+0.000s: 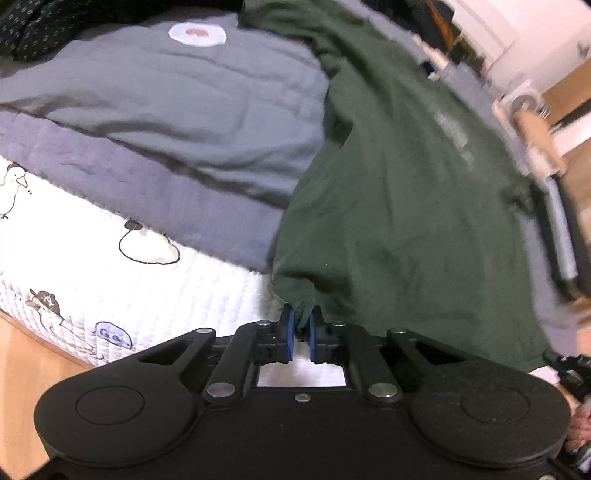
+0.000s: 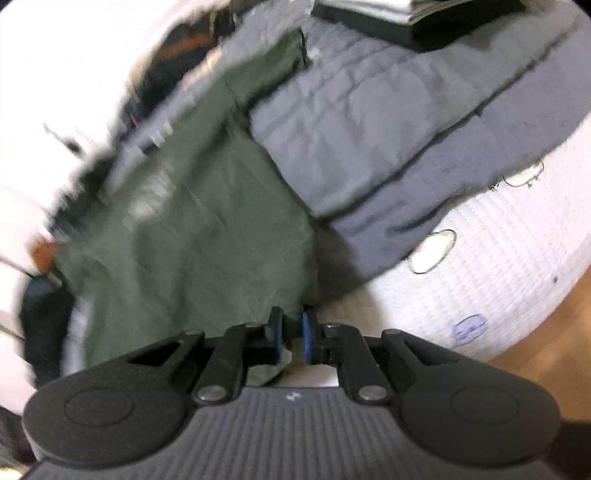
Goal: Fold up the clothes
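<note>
The pale lettering [image 1: 452,142] on the green shirt [image 1: 406,221], well ahead of the left gripper [image 1: 300,334], is smeared past reading. Right of it, the clutter [image 1: 532,122] by the bed's edge is one streaky blur, and I can't name a single piece. A bit of a hand [image 1: 581,421] shows at the lower right, cut off by the edge. Around the right gripper [image 2: 291,334], the shirt's hem passes behind the left finger [image 2: 275,338], so the pinched part is hidden. Far left of it, everything melts into white and dark smears [image 2: 62,147]. Far ahead, a dark stack [image 2: 417,18] is cropped by the top edge.
</note>
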